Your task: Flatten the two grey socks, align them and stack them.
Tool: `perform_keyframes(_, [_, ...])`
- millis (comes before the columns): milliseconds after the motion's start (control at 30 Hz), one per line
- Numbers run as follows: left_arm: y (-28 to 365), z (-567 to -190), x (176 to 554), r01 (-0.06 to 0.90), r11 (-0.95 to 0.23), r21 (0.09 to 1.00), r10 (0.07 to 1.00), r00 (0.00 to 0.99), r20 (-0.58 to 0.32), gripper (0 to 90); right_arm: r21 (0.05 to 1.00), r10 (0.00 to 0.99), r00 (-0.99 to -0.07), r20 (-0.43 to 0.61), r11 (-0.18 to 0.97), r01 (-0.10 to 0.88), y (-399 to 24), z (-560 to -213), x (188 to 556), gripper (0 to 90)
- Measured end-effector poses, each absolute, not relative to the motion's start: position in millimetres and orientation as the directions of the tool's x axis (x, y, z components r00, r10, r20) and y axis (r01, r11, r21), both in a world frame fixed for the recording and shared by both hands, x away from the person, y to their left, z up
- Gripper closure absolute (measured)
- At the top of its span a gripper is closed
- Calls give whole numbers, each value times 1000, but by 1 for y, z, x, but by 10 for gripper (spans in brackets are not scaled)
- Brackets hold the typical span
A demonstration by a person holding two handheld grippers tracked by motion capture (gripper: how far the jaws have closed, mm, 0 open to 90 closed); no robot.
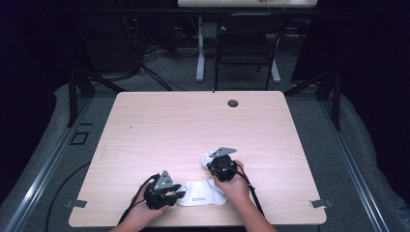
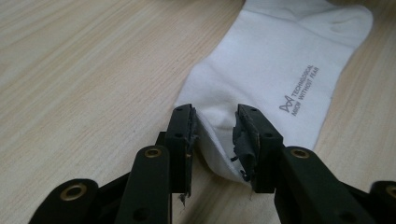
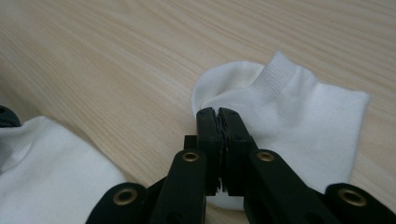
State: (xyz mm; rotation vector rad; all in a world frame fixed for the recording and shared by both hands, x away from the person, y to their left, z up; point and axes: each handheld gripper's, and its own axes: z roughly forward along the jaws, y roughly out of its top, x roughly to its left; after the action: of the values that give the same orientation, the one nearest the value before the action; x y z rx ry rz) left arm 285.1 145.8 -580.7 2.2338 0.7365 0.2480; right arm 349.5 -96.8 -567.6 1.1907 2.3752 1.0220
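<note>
A white sock (image 1: 200, 198) with small grey lettering lies bent near the table's front edge. Its foot part stretches away from the left gripper (image 2: 215, 121), whose jaws stand partly apart with the bunched toe end pressed between the pads. In the high view the left gripper (image 1: 181, 193) sits at the sock's left end. The ribbed cuff part of the sock (image 3: 308, 116) lies folded on the wood. The right gripper (image 3: 217, 112) has its jaws tight together at the cuff's edge, pinching a thin bit of fabric. From above, the right gripper (image 1: 212, 164) rests over the sock's raised end.
The light wooden table (image 1: 193, 125) has a round cable hole (image 1: 233, 103) near its far edge. A black chair (image 1: 246, 48) and a white table leg (image 1: 200, 48) stand beyond it. Cables trail from both grippers over the front edge.
</note>
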Motion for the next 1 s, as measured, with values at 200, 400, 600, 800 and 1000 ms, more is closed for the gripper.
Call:
perform_keyframes(200, [145,-580,288,452,-523,722,601,797,-64,638,709,773,-632,58,414,571,-84,-567,347,882])
perform_keyframes(400, [158,-569,294,467,-436,769,648,756,-91,586,709,758,-651,50,432,557,-72,-567,344,882])
perform_keyframes(600, [164,-568,299,484,-411,772,682,726,-92,575,731,762,-644,62,404,549,-70,-561,340,882])
perform_keyframes(800, [161,-566,307,507,-387,770,705,701,-107,570,771,774,-621,119,322,550,-78,-547,336,883])
perform_keyframes(1000, [148,-558,320,499,-381,778,724,685,-85,568,777,778,-613,133,302,552,-85,-541,334,882])
